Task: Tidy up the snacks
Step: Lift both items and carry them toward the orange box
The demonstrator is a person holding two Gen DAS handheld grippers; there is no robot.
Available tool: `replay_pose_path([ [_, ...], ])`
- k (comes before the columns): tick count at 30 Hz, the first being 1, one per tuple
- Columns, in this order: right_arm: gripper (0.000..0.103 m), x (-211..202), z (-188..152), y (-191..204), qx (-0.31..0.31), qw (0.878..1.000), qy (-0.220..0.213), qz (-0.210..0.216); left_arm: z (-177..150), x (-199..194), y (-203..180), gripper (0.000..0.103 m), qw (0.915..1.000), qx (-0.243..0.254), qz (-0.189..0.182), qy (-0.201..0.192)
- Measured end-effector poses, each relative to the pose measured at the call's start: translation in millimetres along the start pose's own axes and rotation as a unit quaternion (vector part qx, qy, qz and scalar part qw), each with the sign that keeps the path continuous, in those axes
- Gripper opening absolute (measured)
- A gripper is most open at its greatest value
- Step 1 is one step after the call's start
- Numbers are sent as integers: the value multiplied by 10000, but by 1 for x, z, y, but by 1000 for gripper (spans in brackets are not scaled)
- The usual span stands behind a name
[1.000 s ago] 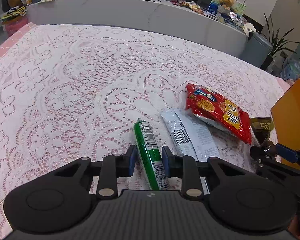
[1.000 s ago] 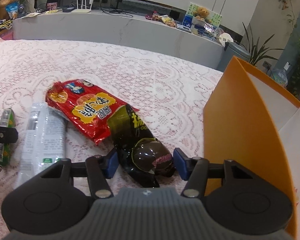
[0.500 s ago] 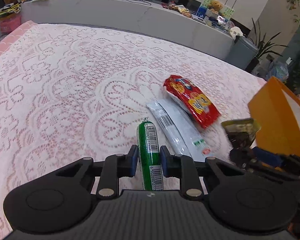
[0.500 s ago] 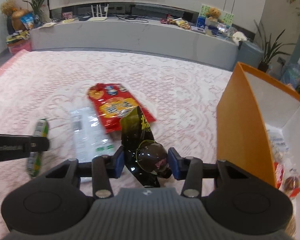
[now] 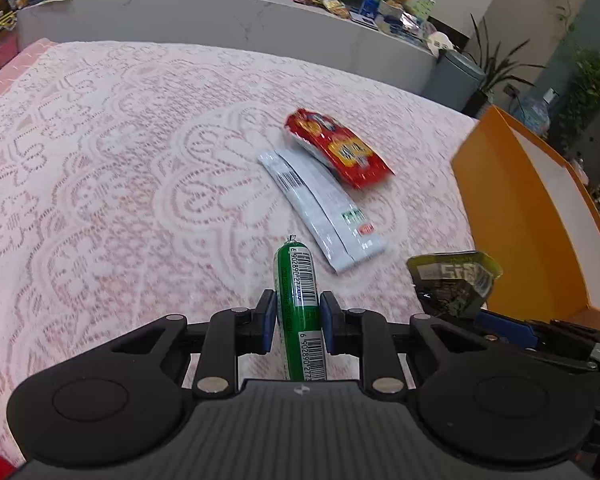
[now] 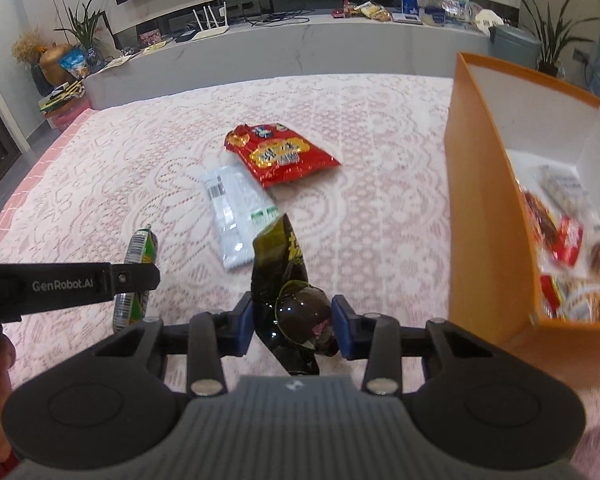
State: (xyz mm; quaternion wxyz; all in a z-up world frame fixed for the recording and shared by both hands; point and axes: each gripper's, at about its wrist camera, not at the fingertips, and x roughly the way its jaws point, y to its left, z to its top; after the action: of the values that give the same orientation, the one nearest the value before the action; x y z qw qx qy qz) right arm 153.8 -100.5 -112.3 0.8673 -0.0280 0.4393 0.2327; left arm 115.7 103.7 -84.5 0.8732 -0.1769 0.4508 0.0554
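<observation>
My left gripper (image 5: 298,320) is shut on a green sausage stick (image 5: 300,280) with barcodes, held above the lace cloth. In the right wrist view the same stick (image 6: 140,248) shows behind the left finger. My right gripper (image 6: 294,320) has a dark, shiny snack packet (image 6: 288,280) between its blue pads; the jaws are still closing and press on its bulging lower end. The packet (image 5: 452,280) hangs off the cloth, just left of the orange box (image 6: 480,200). A red packet (image 6: 280,156) and a white packet (image 6: 236,208) lie flat on the cloth.
The orange box (image 5: 520,220) stands open at the right with several wrapped snacks inside. The table carries a pink lace cloth (image 5: 120,160). A grey counter (image 6: 300,48) with clutter runs behind the table, with potted plants at both ends.
Both grippers have risen from the cloth with their snacks and shifted toward the orange box. The box's inside has come into the right wrist view. The right jaws have narrowed on the dark packet.
</observation>
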Motion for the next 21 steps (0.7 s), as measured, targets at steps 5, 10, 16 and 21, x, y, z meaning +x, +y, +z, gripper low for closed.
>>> replay_pose_path([
  [5,40,-2,-18,7,-563,9983,-137,-41,-13,1,-2,25,9999,41,-101,76],
  [10,43,-4,-36,19,-1371,9886,-595,-168,-18,5,-1,25,9998,123,-57,134],
  [16,52,2,-48,36,-2338,9689,-668,-454,-22,9,2,25,9995,198,16,263],
  [21,52,9,-50,36,-2234,9732,-373,-408,-27,12,3,25,9990,249,78,370],
])
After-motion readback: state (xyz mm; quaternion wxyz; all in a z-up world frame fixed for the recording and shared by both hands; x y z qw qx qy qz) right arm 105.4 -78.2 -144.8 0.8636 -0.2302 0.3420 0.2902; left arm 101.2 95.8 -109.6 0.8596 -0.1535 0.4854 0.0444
